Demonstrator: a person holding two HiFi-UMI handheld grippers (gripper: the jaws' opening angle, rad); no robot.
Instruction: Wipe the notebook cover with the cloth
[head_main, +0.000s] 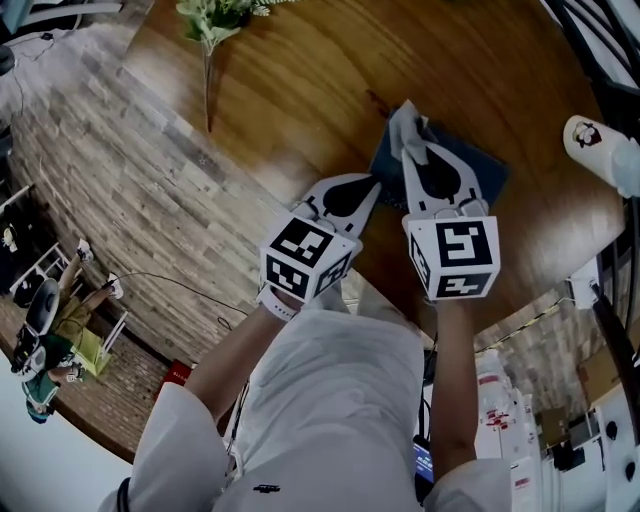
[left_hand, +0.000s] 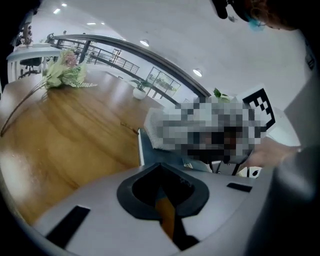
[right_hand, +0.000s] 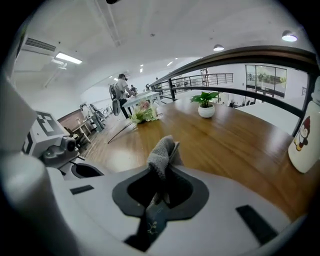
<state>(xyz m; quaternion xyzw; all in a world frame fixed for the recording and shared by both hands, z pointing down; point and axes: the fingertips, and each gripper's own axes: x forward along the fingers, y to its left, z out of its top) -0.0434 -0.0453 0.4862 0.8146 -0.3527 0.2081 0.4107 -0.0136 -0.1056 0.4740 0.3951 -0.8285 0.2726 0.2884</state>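
The right gripper (head_main: 409, 152) is clenched on a grey cloth (head_main: 404, 122). In the right gripper view the cloth (right_hand: 162, 152) stands bunched up out of the pinched jaws. The left gripper (head_main: 374, 184) is closed with nothing in it, and its own view shows the two jaws pressed together over bare wood.

Both bare forearms reach forward and down from the person's body. The two grippers sit side by side, close together, with their jaws pointing away from the person.

The right gripper's tips hang over a dark blue notebook (head_main: 486, 168). It lies flat on the wooden table (head_main: 300, 90), turned diagonally with one corner pointing away from the person. The grippers cover much of it, so its long axis cannot be told. The left gripper's tips are at its near left edge.

A flower sprig (head_main: 213, 22) lies well apart at the far left. A white container (head_main: 600, 150) with a cartoon figure stands to the right, cut off by the frame. A mosaic patch hides part of the left gripper view.
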